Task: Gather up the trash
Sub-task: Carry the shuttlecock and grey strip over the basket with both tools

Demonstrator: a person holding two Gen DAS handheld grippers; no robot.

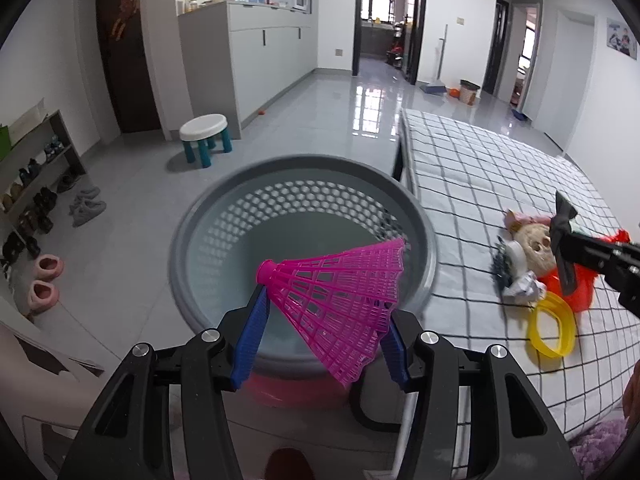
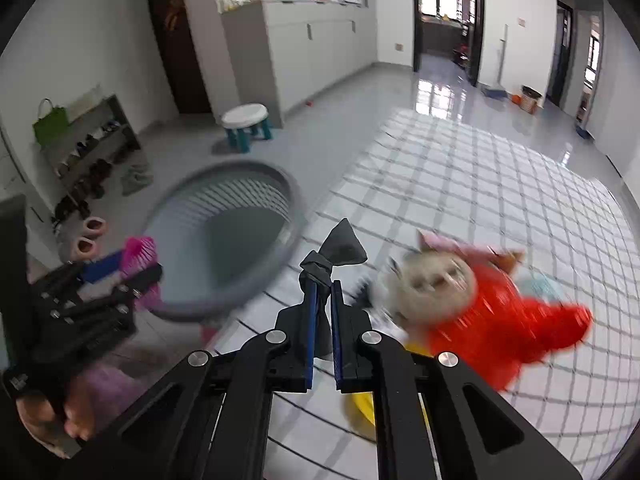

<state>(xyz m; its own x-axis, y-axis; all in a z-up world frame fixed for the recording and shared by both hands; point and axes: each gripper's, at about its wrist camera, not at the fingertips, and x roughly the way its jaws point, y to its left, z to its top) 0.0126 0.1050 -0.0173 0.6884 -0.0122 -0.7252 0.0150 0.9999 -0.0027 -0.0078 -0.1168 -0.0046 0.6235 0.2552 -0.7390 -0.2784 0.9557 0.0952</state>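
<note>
A grey-tiled room with a checked mattress on the floor and a round grey basket beside it. The left gripper, jaws clamped on a pink shuttlecock, hovers over the basket. The right gripper, jaws closed on a knotted grey scrap, hangs above the mattress near a plush toy in red and a yellow ring.

one pink plastic shuttlecock; one round grey perforated basket; one yellow plastic ring; one knotted grey cloth scrap; two pink slippers
</note>
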